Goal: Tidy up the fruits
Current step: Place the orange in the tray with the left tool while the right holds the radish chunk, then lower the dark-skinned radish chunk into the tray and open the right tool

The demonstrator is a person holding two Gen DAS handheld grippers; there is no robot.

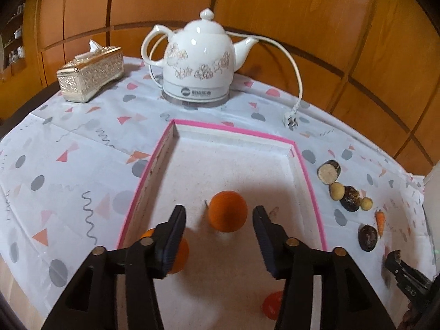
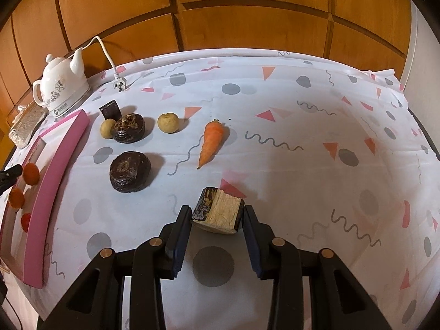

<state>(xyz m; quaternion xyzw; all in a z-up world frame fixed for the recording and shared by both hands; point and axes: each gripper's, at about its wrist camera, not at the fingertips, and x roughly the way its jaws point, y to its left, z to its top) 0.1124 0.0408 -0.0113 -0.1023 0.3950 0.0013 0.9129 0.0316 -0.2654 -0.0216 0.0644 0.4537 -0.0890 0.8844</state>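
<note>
orange fruit (image 1: pixel 227 211) lies between open left fingers (image 1: pixel 176 228).

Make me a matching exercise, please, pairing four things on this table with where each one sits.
Things:
1. carrot
2. kettle
3. orange fruit
4. cut wedge

Places:
A. inside the pink-rimmed tray
B. on the cloth outside the tray, beyond the wedge
C. between the fingers of the right gripper
D. at the back of the table, beside the tissue box

Pairs: 1-B, 2-D, 3-A, 4-C
</note>
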